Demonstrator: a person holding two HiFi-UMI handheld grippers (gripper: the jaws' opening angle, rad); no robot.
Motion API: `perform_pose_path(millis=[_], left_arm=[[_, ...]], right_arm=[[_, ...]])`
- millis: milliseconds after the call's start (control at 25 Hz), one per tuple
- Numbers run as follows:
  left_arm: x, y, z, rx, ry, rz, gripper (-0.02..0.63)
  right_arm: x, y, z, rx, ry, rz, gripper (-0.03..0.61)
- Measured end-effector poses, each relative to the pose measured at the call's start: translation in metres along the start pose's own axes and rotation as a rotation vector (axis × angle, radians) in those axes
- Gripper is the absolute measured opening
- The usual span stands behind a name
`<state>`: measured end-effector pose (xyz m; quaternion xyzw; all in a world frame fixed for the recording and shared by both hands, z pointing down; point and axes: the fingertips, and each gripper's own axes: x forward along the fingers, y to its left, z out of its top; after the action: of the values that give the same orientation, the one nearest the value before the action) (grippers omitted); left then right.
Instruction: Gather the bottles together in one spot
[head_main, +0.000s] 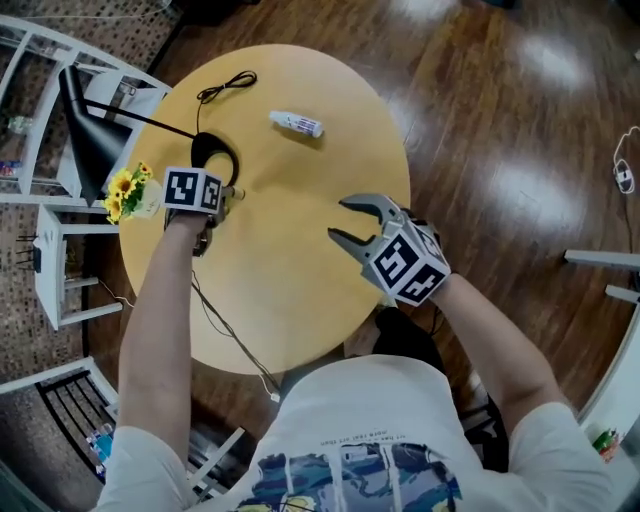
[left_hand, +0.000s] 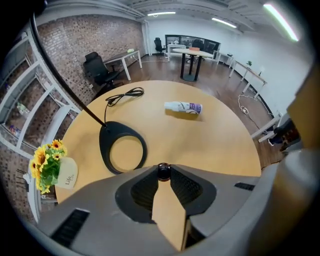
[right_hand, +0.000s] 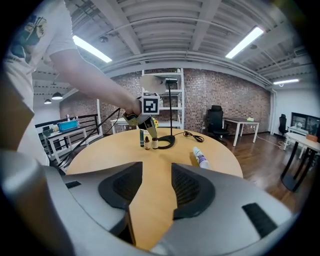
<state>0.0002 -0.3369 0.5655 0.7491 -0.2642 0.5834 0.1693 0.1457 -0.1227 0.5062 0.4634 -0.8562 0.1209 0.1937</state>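
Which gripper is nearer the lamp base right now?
Left. The left gripper is right beside the lamp base, shut on a small bottle. The right gripper hovers open well away, over the table's near right side.

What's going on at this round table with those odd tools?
A person works a hand-held gripper in each hand. The left hand-held gripper is shut on a small bottle, next to two others by the lamp base. The right hand-held gripper is open and empty. A white bottle lies on its side, apart.
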Motion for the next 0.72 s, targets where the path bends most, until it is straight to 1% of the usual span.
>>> perform_pose_path(millis=[240, 560, 720], left_arm=[[0.02, 0.009, -0.01, -0.033, 0.057, 0.03, 0.08], [0.031, 0.022, -0.014, -0.081, 0.067, 0.059, 0.08], [0.034, 0.025, -0.016, -0.106, 0.065, 0.059, 0.08]], right_arm=[[-0.009, -0.007, -0.01, 0.035, 0.004, -0.027, 0.209], [-0.007, -0.01, -0.016, 0.054, 0.013, -0.033, 0.209], [-0.004, -0.006, -0.015, 0.062, 0.015, -0.03, 0.209]])
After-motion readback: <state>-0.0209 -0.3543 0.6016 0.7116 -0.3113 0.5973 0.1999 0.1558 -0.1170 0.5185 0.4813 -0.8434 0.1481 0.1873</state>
